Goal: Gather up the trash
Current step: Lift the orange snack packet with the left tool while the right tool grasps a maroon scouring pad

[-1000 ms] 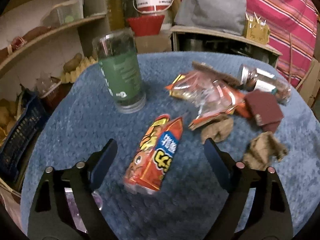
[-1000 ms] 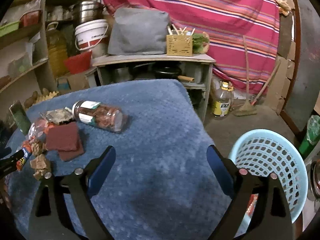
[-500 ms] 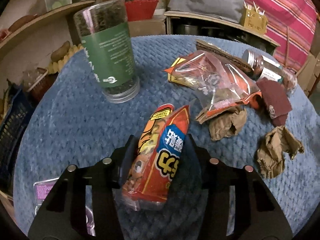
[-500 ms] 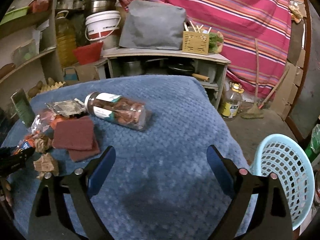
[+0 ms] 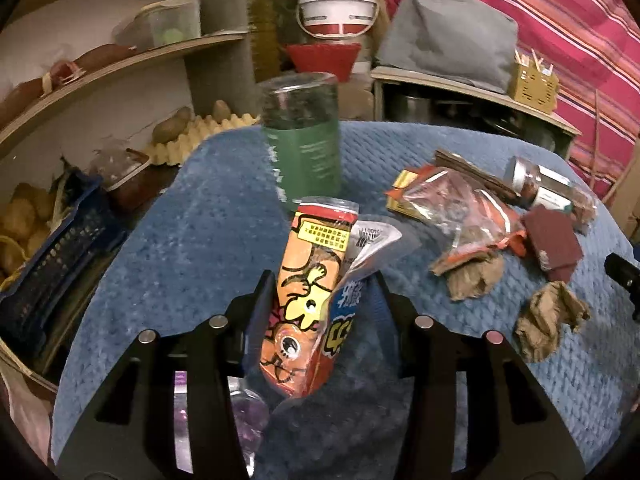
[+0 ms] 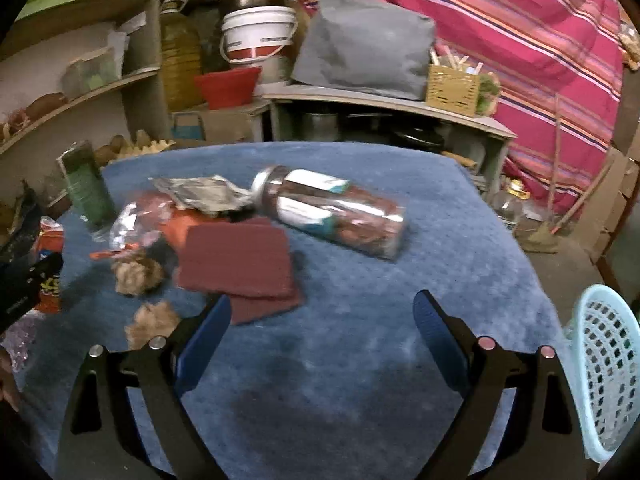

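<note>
My left gripper [image 5: 322,300] is shut on an orange snack packet [image 5: 310,292] and holds it up above the blue table cover [image 5: 200,240]. The packet also shows at the left edge of the right wrist view [image 6: 50,264]. My right gripper [image 6: 322,320] is open and empty above the cover, near two dark red scouring pads [image 6: 236,264]. Two crumpled brown paper balls [image 6: 138,272] lie left of it. A clear and orange wrapper [image 5: 460,208] lies mid-table. A pale blue trash basket [image 6: 604,372] stands at the right, beside the table.
A green-labelled clear jar [image 5: 302,152] stands upright at the back left. A glass jar [image 6: 328,212] lies on its side. A silver wrapper [image 6: 200,196] lies by its lid. A purple item [image 5: 244,416] lies under my left gripper. Shelves and a blue crate [image 5: 52,248] stand to the left.
My left gripper closed on the snack packet and lifted it off the cover. My right gripper moved left toward the scouring pads and stayed open.
</note>
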A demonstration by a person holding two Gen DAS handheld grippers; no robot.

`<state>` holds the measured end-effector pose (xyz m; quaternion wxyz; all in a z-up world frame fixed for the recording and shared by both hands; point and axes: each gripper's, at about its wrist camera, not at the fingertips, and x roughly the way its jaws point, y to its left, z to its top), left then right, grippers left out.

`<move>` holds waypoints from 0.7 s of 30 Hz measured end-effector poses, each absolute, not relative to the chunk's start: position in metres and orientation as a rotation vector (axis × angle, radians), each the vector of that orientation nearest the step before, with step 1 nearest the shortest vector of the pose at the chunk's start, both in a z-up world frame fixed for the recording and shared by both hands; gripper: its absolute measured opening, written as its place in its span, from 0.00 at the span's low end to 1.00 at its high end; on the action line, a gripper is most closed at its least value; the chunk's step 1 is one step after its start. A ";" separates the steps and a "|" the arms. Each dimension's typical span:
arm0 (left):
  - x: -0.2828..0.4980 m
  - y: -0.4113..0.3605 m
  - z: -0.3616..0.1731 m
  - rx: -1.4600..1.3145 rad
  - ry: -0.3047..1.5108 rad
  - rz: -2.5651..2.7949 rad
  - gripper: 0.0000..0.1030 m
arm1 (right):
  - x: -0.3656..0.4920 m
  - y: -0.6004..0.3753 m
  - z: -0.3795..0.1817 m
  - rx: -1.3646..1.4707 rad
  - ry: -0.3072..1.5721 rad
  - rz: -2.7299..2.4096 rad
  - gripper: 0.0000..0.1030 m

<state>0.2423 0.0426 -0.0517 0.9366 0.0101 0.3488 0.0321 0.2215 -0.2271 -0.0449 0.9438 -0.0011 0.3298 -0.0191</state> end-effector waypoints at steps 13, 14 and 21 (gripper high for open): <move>0.259 0.061 -0.050 0.006 0.692 0.077 0.44 | 0.270 -0.175 -0.062 -0.042 0.729 -0.008 0.91; 0.260 0.063 -0.051 -0.001 0.693 0.078 0.44 | 0.273 -0.174 -0.065 -0.042 0.737 -0.013 0.91; 0.264 0.070 -0.049 -0.030 0.693 0.085 0.44 | 0.283 -0.170 -0.068 -0.040 0.750 0.002 0.84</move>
